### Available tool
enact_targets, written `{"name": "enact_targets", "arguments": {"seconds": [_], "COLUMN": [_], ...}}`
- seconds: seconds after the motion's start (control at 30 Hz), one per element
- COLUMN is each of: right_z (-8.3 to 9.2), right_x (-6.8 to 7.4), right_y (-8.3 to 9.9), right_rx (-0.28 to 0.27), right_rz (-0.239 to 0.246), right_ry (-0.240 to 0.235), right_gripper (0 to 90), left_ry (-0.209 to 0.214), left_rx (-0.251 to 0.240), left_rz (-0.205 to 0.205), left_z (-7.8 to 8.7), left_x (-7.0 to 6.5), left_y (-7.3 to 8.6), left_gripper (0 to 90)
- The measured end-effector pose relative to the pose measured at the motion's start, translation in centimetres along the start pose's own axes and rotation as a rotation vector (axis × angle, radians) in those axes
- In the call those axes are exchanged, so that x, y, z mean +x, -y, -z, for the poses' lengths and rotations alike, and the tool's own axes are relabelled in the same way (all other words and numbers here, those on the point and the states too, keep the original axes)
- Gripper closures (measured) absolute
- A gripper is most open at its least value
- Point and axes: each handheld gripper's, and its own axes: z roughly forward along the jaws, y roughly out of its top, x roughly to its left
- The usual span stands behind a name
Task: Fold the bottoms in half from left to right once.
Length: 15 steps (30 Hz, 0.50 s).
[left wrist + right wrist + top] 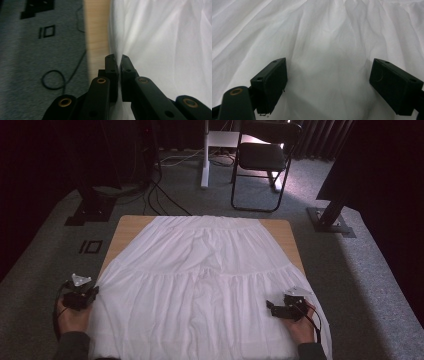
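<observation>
Left gripper view: my left tool [118, 58] pinches the white skirt [162, 50] edge at the counter [96, 37]. My right tool [328, 80] gapes, unclenched, over cloth.

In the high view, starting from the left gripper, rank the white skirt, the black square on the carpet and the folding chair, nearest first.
From the left gripper:
1. White skirt, its edge right at the jaws.
2. Black square, on the carpet beyond the gripper.
3. Folding chair, far behind the table.

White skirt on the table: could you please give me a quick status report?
Left claw shut on the white skirt at its left edge. Right claw open over the fabric. Nothing in the way.
</observation>
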Motion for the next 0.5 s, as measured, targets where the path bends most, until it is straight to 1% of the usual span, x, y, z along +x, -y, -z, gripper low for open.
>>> {"name": "enact_targets", "arguments": {"seconds": [0.03, 0.13, 0.17, 0.2, 0.27, 0.37, 0.43, 0.5], "right_z": [0.0, 0.0, 0.0, 0.0, 0.0, 0.0, 0.0, 0.0], "right_x": [0.0, 0.0, 0.0, 0.0, 0.0, 0.0, 0.0, 0.0], "right_y": [0.0, 0.0, 0.0, 0.0, 0.0, 0.0, 0.0, 0.0], "right_rx": [0.0, 0.0, 0.0, 0.0, 0.0, -0.002, -0.004, -0.003], "right_rz": [-0.001, 0.0, 0.0, -0.001, -0.001, 0.0, 0.002, 0.002], "right_ry": [0.001, 0.001, 0.001, 0.0, 0.0, -0.002, -0.003, -0.004], "right_gripper": [14.0, 14.0, 14.0, 14.0, 14.0, 15.0, 15.3, 15.4], "left_ry": [-0.017, -0.049, -0.049, -0.066, -0.094, -0.118, -0.138, -0.15], "left_rx": [0.0, 0.002, 0.002, 0.007, 0.014, 0.021, 0.021, 0.018], "left_rz": [0.015, 0.044, 0.044, 0.059, 0.068, 0.09, 0.098, 0.114], "left_z": [0.1, 0.3, 0.3, 0.3, 0.2, 0.1, 0.1, 0.1], "left_x": [1.0, 2.5, 2.5, 3.5, 4.3, 5.5, 6.1, 6.5], "left_y": [0.1, 0.3, 0.3, 0.4, 0.5, 0.5, 0.4, 0.3], "left_gripper": [88.0, 88.1, 88.1, 88.1, 88.1, 88.1, 88.1, 88.1]}}
